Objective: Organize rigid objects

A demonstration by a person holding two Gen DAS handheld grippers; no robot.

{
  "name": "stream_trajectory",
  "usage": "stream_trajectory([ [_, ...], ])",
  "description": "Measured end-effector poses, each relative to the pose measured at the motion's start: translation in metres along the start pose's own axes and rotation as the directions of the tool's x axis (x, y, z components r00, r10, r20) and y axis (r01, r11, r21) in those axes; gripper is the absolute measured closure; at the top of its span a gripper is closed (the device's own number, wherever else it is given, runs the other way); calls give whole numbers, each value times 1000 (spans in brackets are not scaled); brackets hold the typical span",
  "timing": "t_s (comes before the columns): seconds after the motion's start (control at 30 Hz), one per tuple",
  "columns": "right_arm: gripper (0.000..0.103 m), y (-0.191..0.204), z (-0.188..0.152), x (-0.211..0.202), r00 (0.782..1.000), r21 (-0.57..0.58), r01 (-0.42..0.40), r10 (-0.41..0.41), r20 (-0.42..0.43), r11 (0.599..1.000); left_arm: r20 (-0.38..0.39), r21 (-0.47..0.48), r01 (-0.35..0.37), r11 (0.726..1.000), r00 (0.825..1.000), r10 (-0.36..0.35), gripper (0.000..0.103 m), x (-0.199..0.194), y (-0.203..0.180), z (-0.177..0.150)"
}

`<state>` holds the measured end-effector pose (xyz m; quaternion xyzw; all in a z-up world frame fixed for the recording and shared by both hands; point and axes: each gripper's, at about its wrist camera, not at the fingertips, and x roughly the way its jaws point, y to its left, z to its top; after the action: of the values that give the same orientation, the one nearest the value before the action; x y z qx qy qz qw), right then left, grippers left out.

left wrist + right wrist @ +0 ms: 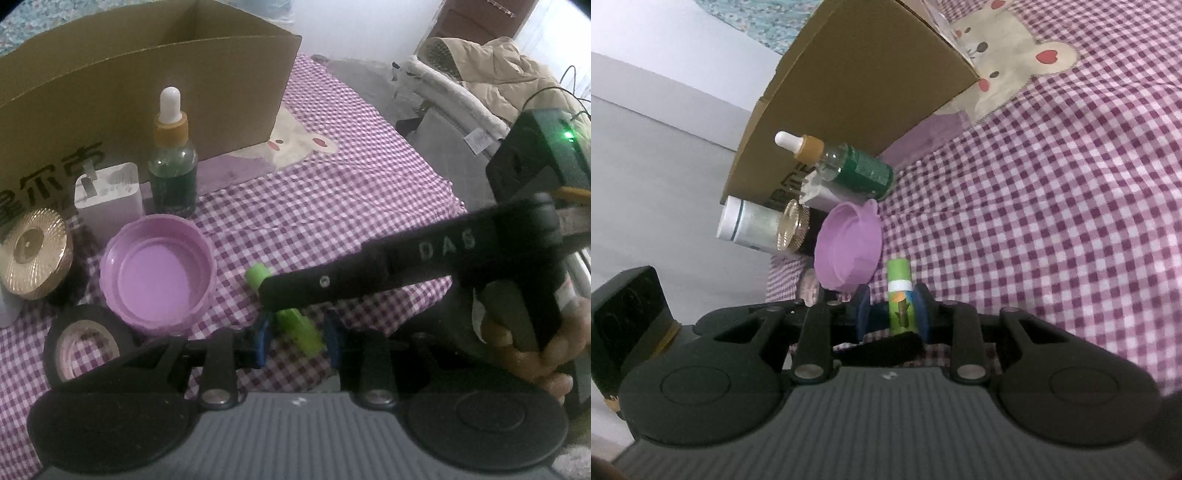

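Far left: gold lid, charger, dropper bottle, purple lid cluster before the box; judged unsorted. Near centre, green tube sits between the left gripper's spread blue pads. Right gripper clamps the tube.

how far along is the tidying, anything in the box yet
Nothing visibly boxed: the cardboard box interior is hidden. In hand: the green tube sits between the right gripper pads, with the left gripper around it too. Left: dropper bottle, purple lid, white charger, gold-lidded jar, tape roll.
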<state>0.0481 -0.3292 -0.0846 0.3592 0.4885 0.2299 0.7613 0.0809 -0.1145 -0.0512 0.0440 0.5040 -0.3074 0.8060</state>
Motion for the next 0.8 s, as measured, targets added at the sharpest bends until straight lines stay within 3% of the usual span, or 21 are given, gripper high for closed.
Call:
stream_trajectory([
  [0.17, 76, -10, 5, 0, 996, 65, -84, 84, 3, 994, 6, -15, 21, 1000, 1000, -20, 73, 0, 4, -1],
  [0.33, 77, -10, 2, -1, 993, 69, -118, 119, -14, 991, 4, -12, 17, 1000, 1000, -17, 73, 0, 3, 0],
  [0.47, 77, -10, 3, 1, 994, 64, -112, 113, -11, 992, 13, 35, -36, 999, 999, 36, 87, 1, -3, -3],
  [0.8, 82, -13, 1, 2, 996, 69, -90, 90, 8, 994, 51, 58, -45, 997, 998, 42, 87, -7, -11, -5],
])
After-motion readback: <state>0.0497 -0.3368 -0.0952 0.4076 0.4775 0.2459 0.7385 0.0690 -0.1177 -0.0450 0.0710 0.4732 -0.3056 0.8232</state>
